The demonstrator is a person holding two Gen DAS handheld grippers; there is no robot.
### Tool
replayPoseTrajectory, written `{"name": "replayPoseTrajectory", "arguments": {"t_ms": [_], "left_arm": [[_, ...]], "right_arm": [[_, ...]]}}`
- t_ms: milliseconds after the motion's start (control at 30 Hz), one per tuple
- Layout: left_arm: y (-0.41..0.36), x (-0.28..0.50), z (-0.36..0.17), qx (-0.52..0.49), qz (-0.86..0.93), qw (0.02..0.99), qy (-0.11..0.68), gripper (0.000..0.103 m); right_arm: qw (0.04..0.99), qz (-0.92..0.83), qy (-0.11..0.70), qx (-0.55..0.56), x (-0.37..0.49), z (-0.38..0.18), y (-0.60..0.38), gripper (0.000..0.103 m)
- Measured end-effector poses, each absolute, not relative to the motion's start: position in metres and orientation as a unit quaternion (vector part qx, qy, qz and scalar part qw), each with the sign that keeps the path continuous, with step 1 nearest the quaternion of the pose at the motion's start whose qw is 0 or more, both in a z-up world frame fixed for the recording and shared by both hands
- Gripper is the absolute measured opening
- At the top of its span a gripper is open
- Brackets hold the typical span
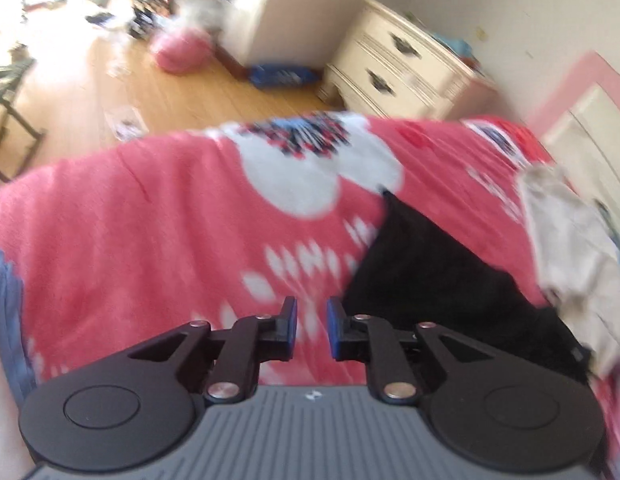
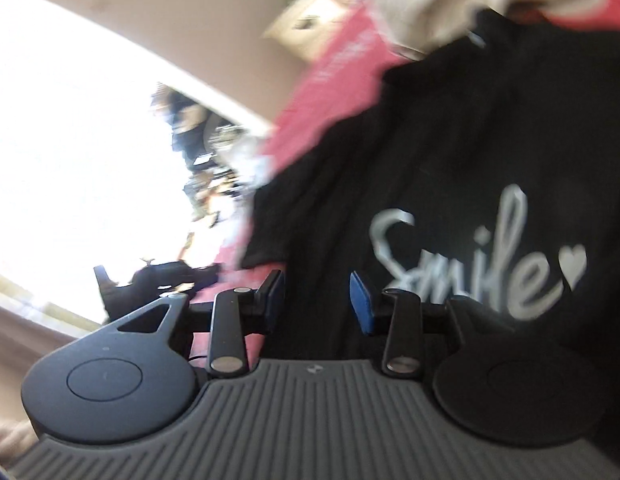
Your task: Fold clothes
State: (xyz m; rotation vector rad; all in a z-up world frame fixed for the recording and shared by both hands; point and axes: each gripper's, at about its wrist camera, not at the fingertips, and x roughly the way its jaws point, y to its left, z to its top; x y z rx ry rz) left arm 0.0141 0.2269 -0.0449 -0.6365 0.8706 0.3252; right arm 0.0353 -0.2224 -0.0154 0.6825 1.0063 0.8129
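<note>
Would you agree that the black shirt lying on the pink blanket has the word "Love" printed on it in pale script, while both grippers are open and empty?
Not quite: the print reads "Smile" followed by a small heart, not "Love", as the right wrist view shows. The rest holds: the black shirt lies on the pink blanket, and the left gripper and right gripper are both open and empty.

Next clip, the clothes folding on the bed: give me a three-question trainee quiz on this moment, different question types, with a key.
1. True or false: the left gripper is clamped on the black T-shirt.
2. What word is printed on the black T-shirt?
3. The light beige garment lies: A) on the wooden floor, B) on the pink blanket beyond the T-shirt, C) on the cream dresser.

Key: 1 false, its jaws are apart and empty; 2 "Smile"; 3 B.
</note>
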Motion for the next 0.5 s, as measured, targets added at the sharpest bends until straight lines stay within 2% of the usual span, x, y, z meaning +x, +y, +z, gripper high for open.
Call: {"name": "replayPoseTrajectory", "arguments": {"t_ms": [133, 300, 400, 433, 500], "left_arm": [[0.191, 0.004, -0.05, -0.27, 0.006, 0.829, 0.489, 0.019], [0.152, 0.003, -0.075, -0.243, -0.053, 0.815, 0.523, 0.019], [0.146, 0.001, -0.082, -0.247, -0.04, 0.815, 0.523, 0.008], [0.147, -0.001, -0.082, -0.246, -0.034, 0.816, 0.522, 0.001], [0.151, -0.006, -0.083, -0.254, -0.014, 0.816, 0.518, 0.0]], "right_arm": [[0.71, 0.437, 0.461, 0.304, 0.034, 0.0, -0.235, 0.038], [0.694, 0.417, 0.498, 0.313, 0.022, -0.025, -0.225, 0.04], [0.689, 0.403, 0.516, 0.311, 0.013, -0.038, -0.218, 0.04], [0.689, 0.397, 0.521, 0.31, 0.01, -0.041, -0.217, 0.04], [0.694, 0.386, 0.528, 0.302, 0.005, -0.045, -0.219, 0.04]]}}
